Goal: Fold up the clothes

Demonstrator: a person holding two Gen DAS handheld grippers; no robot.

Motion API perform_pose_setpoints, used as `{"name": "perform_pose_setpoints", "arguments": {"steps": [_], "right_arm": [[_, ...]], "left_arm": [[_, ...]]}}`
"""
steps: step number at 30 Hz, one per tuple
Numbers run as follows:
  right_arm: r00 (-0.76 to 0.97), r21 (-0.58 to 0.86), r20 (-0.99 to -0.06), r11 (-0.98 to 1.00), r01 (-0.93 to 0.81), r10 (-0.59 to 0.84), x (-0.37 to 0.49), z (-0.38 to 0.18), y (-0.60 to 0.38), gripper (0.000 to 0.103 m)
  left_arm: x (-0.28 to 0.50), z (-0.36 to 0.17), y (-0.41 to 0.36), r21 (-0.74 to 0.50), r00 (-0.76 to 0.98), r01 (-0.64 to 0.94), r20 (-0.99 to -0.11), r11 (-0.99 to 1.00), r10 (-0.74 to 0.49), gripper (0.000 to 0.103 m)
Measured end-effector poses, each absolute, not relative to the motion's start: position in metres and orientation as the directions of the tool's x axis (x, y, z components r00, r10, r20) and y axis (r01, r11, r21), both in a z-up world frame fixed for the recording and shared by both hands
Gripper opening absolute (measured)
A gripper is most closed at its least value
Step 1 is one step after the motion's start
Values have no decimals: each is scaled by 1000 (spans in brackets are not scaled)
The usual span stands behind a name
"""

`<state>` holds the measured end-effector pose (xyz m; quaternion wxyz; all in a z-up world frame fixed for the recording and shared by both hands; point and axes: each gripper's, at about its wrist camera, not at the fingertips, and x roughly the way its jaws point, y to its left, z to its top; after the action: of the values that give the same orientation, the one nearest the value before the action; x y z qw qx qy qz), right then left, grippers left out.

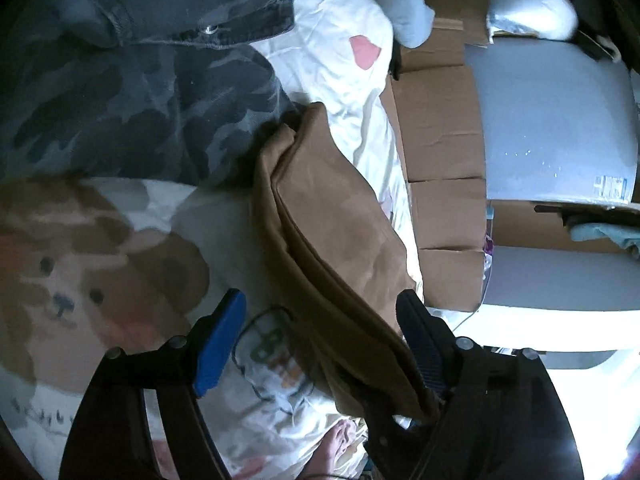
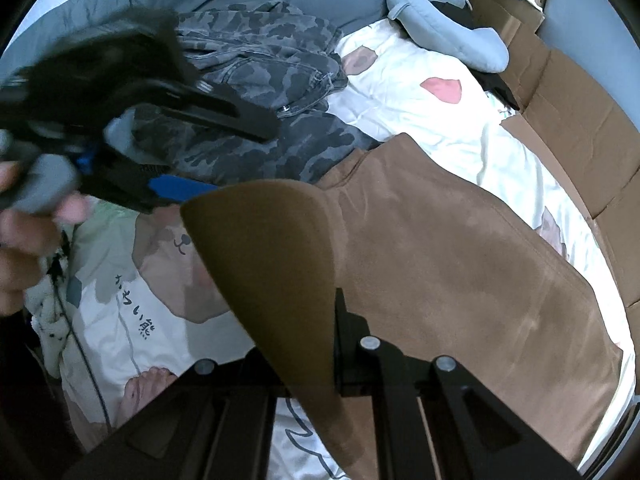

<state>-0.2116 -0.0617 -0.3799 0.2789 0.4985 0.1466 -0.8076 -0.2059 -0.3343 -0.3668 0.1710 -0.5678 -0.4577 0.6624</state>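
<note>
Brown garment mid-fold on the bed

Left view: your left gripper (image 1: pixel 320 344) gapes wide, garment (image 1: pixel 340 216) lying across its right finger, ungripped. Right view: right gripper (image 2: pixel 308 364) seems clamped on the lifted edge; weak pinch could drop it.

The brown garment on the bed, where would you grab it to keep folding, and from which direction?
Grip the brown garment at a free corner along its edge, coming in low from the near side. It lies mostly flat on the white bear-print bedding, so only the edges offer a lip. The right gripper seems already shut on the lifted near corner; the left gripper is open.
</note>
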Motion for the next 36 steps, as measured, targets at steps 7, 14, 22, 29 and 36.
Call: {"name": "perform_pose_setpoints", "arguments": {"steps": [7, 14, 22, 29, 36], "right_arm": [[-343, 47, -887, -800, 598, -309, -210, -380, -60, 5], [-343, 59, -884, -805, 591, -317, -210, -379, -58, 5], [-357, 71, -874, -814, 576, -329, -210, -375, -52, 5], [-360, 92, -867, -821, 563, -344, -211, -371, -46, 5], [-362, 115, -860, -827, 550, -360, -212, -367, -39, 5]], "left_arm": [[-246, -407, -328, -777, -241, 291, -624, -558, 743, 78], [-271, -429, -310, -782, -180, 258, -616, -567, 767, 78], [-292, -443, -300, -763, -145, 248, -639, -597, 756, 69], [-312, -449, -292, -703, -107, 252, -703, -665, 703, 34], [-317, -442, -285, -692, -127, 240, -717, -680, 685, 11]]}}
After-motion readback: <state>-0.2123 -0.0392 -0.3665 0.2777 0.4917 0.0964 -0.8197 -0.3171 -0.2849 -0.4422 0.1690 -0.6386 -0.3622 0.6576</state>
